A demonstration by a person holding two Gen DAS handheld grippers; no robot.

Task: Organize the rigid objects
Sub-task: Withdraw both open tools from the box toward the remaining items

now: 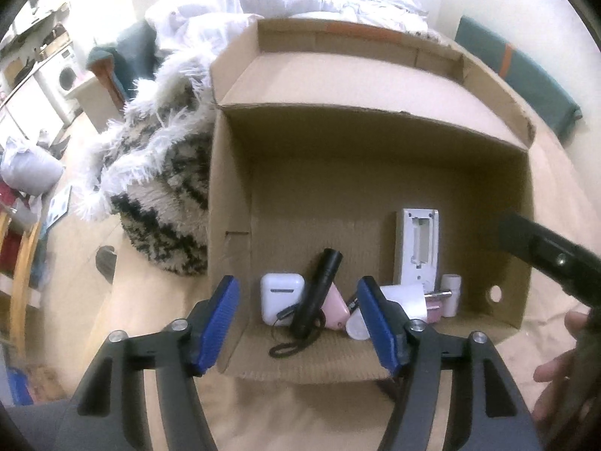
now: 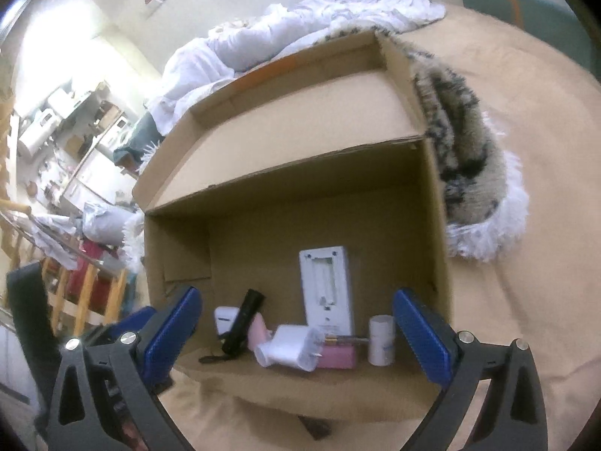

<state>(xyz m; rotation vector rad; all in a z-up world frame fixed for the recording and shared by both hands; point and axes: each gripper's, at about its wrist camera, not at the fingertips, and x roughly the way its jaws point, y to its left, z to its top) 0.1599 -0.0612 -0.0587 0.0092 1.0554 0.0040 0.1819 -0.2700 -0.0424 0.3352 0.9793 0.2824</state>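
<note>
Both grippers are hovering at the near edge of the cardboard box (image 1: 233,173), jaws released and empty: the left gripper (image 1: 298,323) half spread, the right gripper (image 2: 296,338) spread wide. Inside, an earbud case (image 1: 281,298), black flashlight (image 1: 319,293), white adapter (image 2: 295,345), remote (image 2: 328,289) and small bottle (image 2: 381,340) are sitting along the near wall; any lettering is too blurred to read.
</note>
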